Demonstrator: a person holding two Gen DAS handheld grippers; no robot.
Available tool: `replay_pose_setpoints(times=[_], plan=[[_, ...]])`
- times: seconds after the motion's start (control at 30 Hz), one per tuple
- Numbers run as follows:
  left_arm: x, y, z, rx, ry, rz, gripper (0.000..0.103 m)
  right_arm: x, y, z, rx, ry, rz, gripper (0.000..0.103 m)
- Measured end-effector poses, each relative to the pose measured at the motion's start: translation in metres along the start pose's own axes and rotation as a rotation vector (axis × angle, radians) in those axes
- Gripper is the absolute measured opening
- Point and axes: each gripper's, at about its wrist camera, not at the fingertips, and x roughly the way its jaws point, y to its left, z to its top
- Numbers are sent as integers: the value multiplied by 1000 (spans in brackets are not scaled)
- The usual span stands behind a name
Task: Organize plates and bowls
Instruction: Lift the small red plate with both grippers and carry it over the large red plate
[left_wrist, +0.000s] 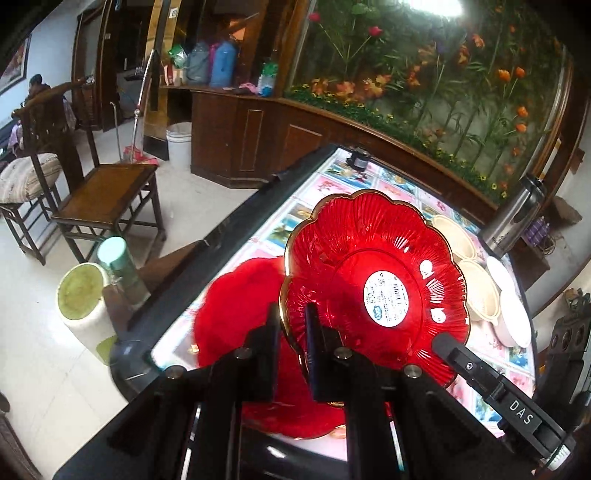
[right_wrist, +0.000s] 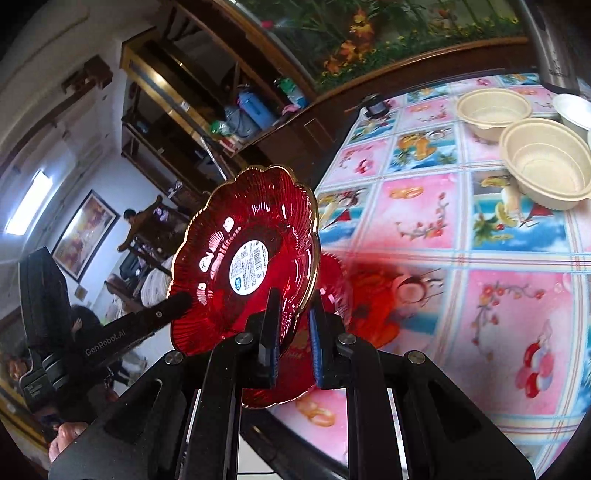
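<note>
Gripping one red plate (left_wrist: 373, 280) by its rim, both grippers' jaws hold it tilted above the desk (right_wrist: 480, 295). Another red plate (left_wrist: 236, 310) lies beneath; bowls (right_wrist: 546, 166) beyond remain unstacked.

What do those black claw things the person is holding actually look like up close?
Both are matte black. The left gripper and right gripper each have two flat fingers with dark blue pads, round silver bolts, and angular cut-out frames. White lettering reads "DAS" on one and "GenRobot.AI" on the other.

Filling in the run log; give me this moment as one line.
left gripper: shut on red plate | right gripper: shut on red plate | plate: lifted, tilted | second red plate: on table
</note>
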Motion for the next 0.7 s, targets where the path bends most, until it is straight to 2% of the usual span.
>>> replay_pose_setpoints(times=[0.27,0.47,0.7], plan=[[5,24,-9,-12,18,43,10,29,14,-14,-29,73,0,13],[23,39,-20,-36,75,36,12,45,7,-19,-21,110,-15,13],[44,45,-26,-44,136,64,12,69,-3,-27,-22,171,-66,13]])
